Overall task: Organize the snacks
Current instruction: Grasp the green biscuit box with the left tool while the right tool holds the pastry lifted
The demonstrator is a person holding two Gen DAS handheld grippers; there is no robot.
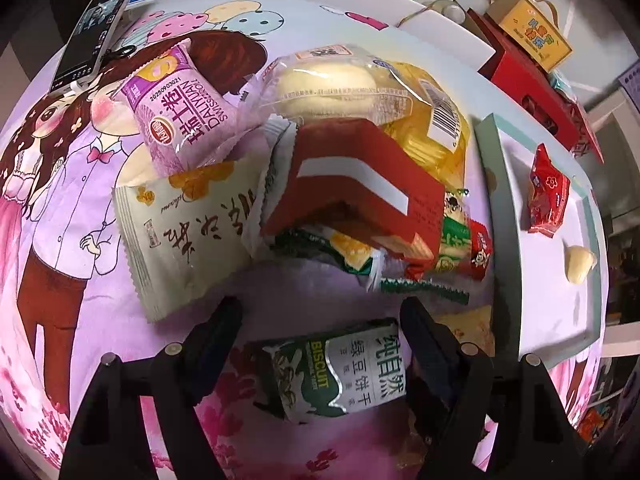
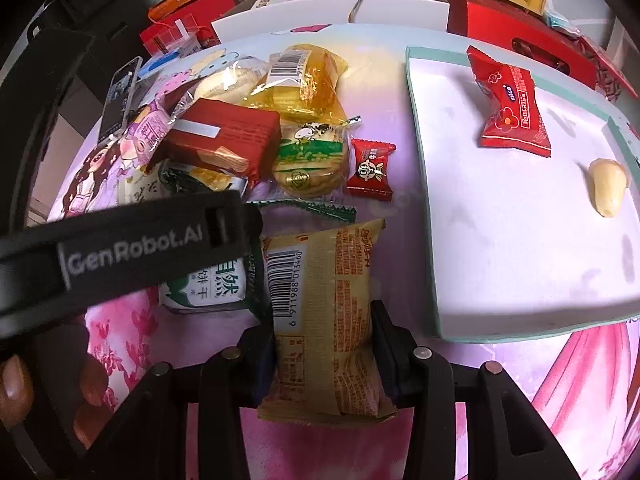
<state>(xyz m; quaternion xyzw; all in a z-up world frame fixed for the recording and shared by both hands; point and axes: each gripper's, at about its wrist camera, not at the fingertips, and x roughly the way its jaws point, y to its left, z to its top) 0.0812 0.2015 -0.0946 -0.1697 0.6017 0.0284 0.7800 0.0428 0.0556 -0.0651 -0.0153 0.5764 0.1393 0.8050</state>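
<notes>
Between the jaws of the right gripper [image 2: 324, 344] sits a tan snack packet [image 2: 320, 312], barcode side up, and both pads press on its long edges — it looks gripped, though whether it is lifted clear of the printed pink cloth [image 2: 120, 328] I cannot tell from this angle. Ahead of those jaws and to their right lies the white tray [image 2: 420, 184] with the pale green rim, holding a red candy packet [image 2: 510, 110] and a small pale sweet [image 2: 608, 192], well apart from each other.

The left gripper [image 1: 320, 340] stands open, its fingers on either side of a green-and-white biscuit packet [image 1: 340, 372]; the right-hand pad seems to touch the wrapper, the left-hand one stands off it. Beyond its jaws the unsorted heap waits: a red wafer box [image 1: 360, 176] propped on other packets, a purple Swiss-roll packet [image 1: 176, 112] and a cream packet [image 1: 188, 228] to the left.

By my reading, the step in hand is sorting snacks from the heap into the tray (two pieces are in already). The right side's next move calls for carrying the tan packet forward and right over the rim and setting it on bare tray floor, clear of the candy. The left must first close squarely on the biscuit packet — a slippery foil wrapper, likely to slide if pinched off-centre.
</notes>
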